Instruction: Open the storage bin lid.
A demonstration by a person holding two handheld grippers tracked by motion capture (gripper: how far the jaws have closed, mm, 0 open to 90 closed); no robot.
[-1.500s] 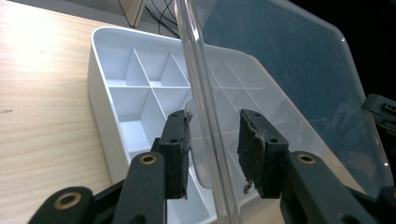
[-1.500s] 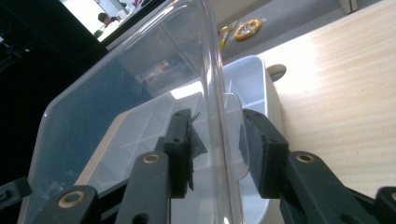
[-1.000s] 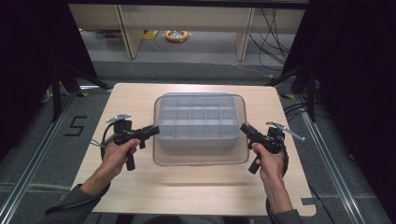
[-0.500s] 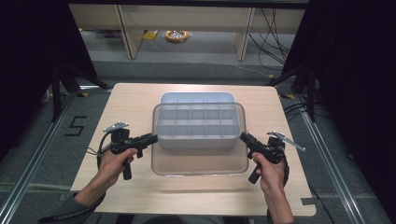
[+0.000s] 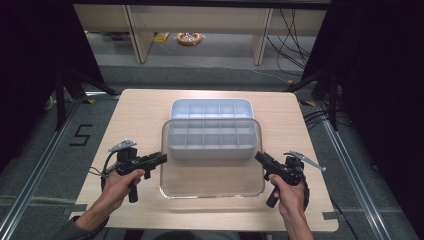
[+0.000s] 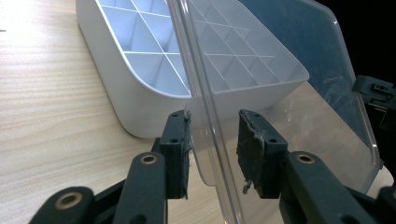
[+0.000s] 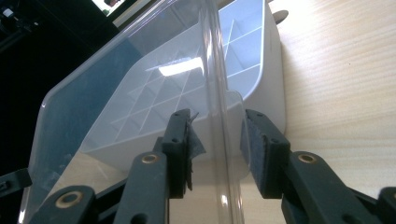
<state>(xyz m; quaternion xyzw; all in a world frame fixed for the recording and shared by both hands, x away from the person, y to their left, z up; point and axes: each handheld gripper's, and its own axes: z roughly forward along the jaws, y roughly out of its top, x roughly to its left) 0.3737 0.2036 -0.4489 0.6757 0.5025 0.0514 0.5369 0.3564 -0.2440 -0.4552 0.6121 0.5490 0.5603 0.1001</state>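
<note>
**Two grippers grasp a clear lid by its side edges above a divided box**

The left gripper (image 5: 161, 159) is clenched on the left rim of the clear lid (image 5: 212, 177); in the left gripper view its worn black pads (image 6: 254, 154) stand either side of the lid's raised lip, the left pad touching the plastic. The right gripper (image 5: 259, 157) grasps the opposite rim in the same way, and in the right gripper view the frayed padding on its fingers (image 7: 183, 140) sits against the transparent edge. Each gripper is matte black, with brass-coloured pivot pins and a grey three-cornered plate on top, and is carried in a person's hand coming in from 6 o'clock.

The lid is a thin, glossy, see-through sheet with rounded corners and a moulded lip. It lies across the middle of the desk (image 5: 135, 112), its far edge overlapping the near side of the box.

At 12 o'clock from the lid rests the white compartment box (image 5: 210, 109), smooth opaque plastic, rectangular with rounded corners, divided by thin walls into a grid of small cells. A second, greyer image of the grid shows through the lid just in front of it.

The desk is pale wood-grain with rounded corners. On the floor at 9 o'clock from the desk, a "5" (image 5: 80, 135) is marked in dark tape.
</note>
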